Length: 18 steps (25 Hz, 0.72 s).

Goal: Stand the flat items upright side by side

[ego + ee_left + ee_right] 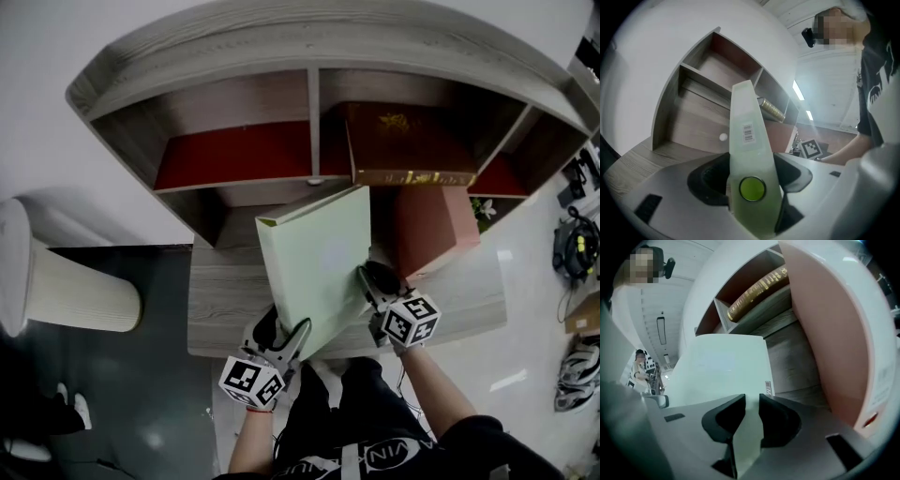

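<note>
The green binder [314, 267] hangs tilted over the table [220, 300], in front of the shelf [314, 112]. The left gripper [284, 330] clamps its wide spine. The right gripper [368, 281], nearly closed, pinches a cover edge, likely steadying it for standing beside the pink binder [431, 230].

Green folder [314, 267]: pale, white barcode label on spine. Pink folder [433, 230] at its 2 o'clock: salmon. Book [408, 141] at 12: maroon, seemingly gilt-edged. Shelf [234, 47]: grey wood-grain, red back.
</note>
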Each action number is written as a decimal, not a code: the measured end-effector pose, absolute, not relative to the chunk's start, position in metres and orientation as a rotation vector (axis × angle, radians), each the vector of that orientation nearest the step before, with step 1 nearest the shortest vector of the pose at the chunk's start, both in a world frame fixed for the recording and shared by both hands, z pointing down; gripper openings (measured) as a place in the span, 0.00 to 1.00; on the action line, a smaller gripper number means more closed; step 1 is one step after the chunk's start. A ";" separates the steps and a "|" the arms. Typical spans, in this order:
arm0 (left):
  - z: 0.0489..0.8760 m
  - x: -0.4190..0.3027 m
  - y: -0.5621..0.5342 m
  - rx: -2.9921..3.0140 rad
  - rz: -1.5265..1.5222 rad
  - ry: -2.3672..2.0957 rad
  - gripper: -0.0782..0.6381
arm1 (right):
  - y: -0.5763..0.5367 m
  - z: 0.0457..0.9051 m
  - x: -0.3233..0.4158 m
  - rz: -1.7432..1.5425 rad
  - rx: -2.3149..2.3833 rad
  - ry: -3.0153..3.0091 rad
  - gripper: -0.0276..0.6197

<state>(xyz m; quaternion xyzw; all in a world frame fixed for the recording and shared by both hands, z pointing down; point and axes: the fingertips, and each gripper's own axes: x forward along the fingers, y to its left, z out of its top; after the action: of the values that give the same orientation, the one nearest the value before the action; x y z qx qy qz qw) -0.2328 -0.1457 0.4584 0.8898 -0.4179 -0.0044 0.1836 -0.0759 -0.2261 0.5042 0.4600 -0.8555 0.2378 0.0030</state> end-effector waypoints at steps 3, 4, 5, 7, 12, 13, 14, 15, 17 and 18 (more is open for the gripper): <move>0.453 -0.222 -0.152 2.543 -0.014 -1.207 0.51 | -0.230 0.502 -0.072 0.795 1.536 -2.631 0.07; 0.452 -0.219 -0.153 2.551 -0.014 -1.223 0.51 | -0.232 0.503 -0.069 0.822 1.554 -2.612 0.06; 0.450 -0.216 -0.154 2.560 -0.015 -1.242 0.51 | -0.234 0.502 -0.067 0.838 1.569 -2.595 0.06; 0.449 -0.210 -0.157 2.580 -0.015 -1.279 0.51 | -0.240 0.500 -0.063 0.837 1.608 -2.561 0.04; 0.446 -0.188 -0.173 2.627 0.014 -1.347 0.51 | -0.249 0.491 -0.059 0.885 1.657 -2.562 0.03; 0.449 -0.184 -0.176 2.617 0.024 -1.356 0.51 | -0.248 0.489 -0.060 0.898 1.639 -2.581 0.03; 0.453 -0.181 -0.177 2.602 0.037 -1.363 0.51 | -0.245 0.486 -0.061 0.907 1.610 -2.604 0.03; 0.458 -0.177 -0.177 2.589 0.055 -1.369 0.51 | -0.241 0.483 -0.064 0.910 1.570 -2.634 0.04; 0.466 -0.168 -0.177 2.589 0.111 -1.385 0.51 | -0.230 0.472 -0.069 0.883 1.476 -2.707 0.14; 0.468 -0.163 -0.176 2.606 0.149 -1.394 0.51 | -0.224 0.466 -0.071 0.859 1.443 -2.733 0.17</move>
<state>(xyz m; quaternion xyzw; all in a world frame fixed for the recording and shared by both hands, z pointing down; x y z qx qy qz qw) -0.1625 -0.1765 0.4678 0.8770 -0.4692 0.0501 0.0913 -0.0711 -0.2243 0.4660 0.4497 -0.8515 0.2676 -0.0332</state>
